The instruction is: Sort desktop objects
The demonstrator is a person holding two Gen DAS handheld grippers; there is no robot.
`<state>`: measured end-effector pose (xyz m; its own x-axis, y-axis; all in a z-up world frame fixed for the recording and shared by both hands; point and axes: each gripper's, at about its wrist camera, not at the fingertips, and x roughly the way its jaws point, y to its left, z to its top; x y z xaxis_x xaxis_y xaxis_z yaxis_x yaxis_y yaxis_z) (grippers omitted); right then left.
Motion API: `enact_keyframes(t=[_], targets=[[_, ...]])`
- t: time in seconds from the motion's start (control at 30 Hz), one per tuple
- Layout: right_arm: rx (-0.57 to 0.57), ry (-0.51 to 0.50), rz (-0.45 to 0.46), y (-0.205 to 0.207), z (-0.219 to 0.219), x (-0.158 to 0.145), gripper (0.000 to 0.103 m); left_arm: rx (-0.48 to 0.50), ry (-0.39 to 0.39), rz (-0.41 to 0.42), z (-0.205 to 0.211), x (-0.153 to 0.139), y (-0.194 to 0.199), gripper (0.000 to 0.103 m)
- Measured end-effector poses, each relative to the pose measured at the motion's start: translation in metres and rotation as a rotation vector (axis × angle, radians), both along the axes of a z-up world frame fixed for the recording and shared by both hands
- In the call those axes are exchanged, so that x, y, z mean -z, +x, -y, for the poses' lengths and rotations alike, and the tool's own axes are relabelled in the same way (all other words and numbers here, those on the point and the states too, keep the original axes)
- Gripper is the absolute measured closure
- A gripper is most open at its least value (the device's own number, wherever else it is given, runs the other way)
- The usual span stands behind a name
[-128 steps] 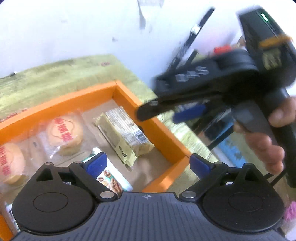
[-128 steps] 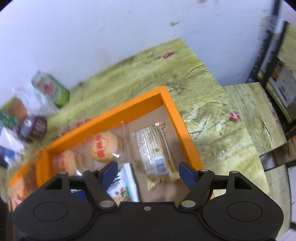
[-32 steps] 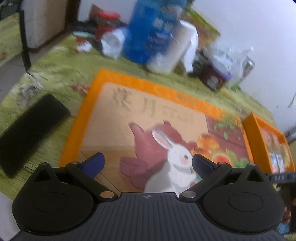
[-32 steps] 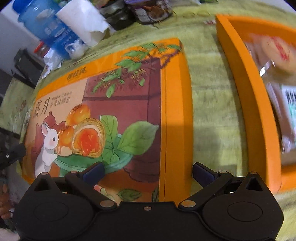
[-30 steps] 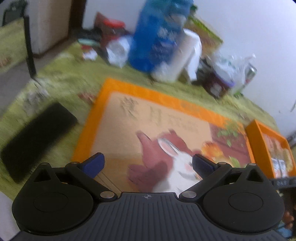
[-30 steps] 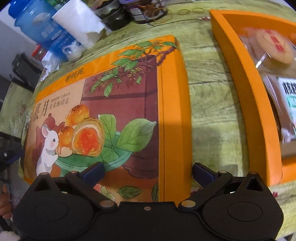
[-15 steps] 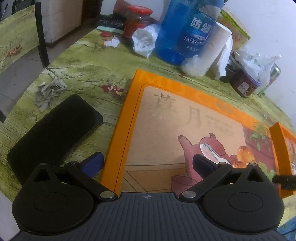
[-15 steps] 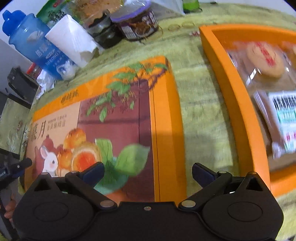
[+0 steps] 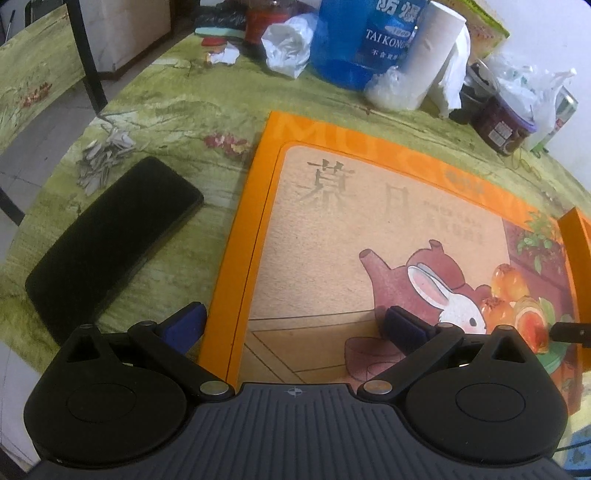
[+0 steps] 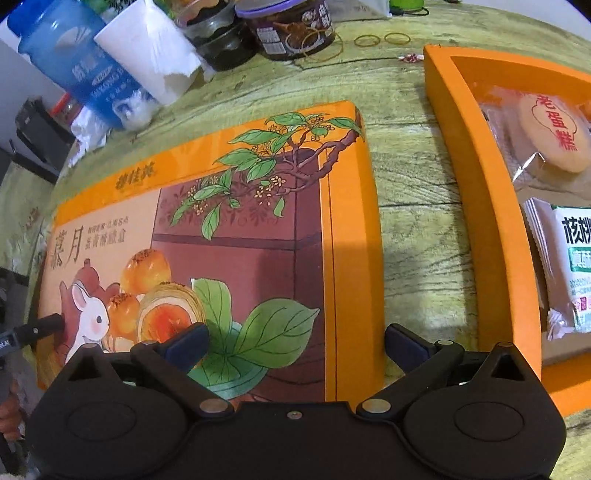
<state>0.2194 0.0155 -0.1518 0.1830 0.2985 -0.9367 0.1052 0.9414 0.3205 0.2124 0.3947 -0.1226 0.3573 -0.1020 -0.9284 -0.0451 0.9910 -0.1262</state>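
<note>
An orange box lid (image 9: 369, 229) printed with a rabbit and teapot lies flat on the green table; it also shows in the right wrist view (image 10: 229, 236). My left gripper (image 9: 293, 325) is open, its fingers straddling the lid's near left corner. My right gripper (image 10: 295, 343) is open, straddling the lid's near right edge. An open orange box (image 10: 491, 206) to the right holds wrapped cakes (image 10: 550, 129) and a snack packet (image 10: 569, 266).
A black phone (image 9: 110, 236) and a pile of seed shells (image 9: 107, 155) lie left of the lid. Behind it stand a blue bottle (image 9: 362, 40), a paper roll (image 9: 432, 55), crumpled tissue (image 9: 288, 44) and a dark jar (image 10: 291, 26). Rubber bands (image 10: 380, 38) lie near the box.
Both grippers have left the open box and swung left over the lid. The left one has come to the lid's left corner, the right one to its right edge.
</note>
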Motion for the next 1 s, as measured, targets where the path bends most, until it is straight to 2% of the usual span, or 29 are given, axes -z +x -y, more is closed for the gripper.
enact_keyframes(t=[0.3,0.73,0.87,1.0], targets=[[-0.006,-0.002,-0.029,-0.022,-0.001,-0.004,0.001,0.019,-0.001,-0.039,-0.002,-0.001,-0.015,0.0],[0.008,-0.001,-0.051,-0.045,-0.001,-0.008,0.002,0.098,-0.002,-0.068,-0.003,-0.001,-0.024,0.0],[0.013,-0.019,-0.018,-0.04,0.0,-0.013,0.002,0.097,-0.017,-0.058,-0.004,-0.005,-0.02,0.0],[0.004,-0.054,0.027,-0.031,-0.001,-0.018,0.002,0.142,0.018,-0.033,0.003,-0.007,-0.013,0.0]])
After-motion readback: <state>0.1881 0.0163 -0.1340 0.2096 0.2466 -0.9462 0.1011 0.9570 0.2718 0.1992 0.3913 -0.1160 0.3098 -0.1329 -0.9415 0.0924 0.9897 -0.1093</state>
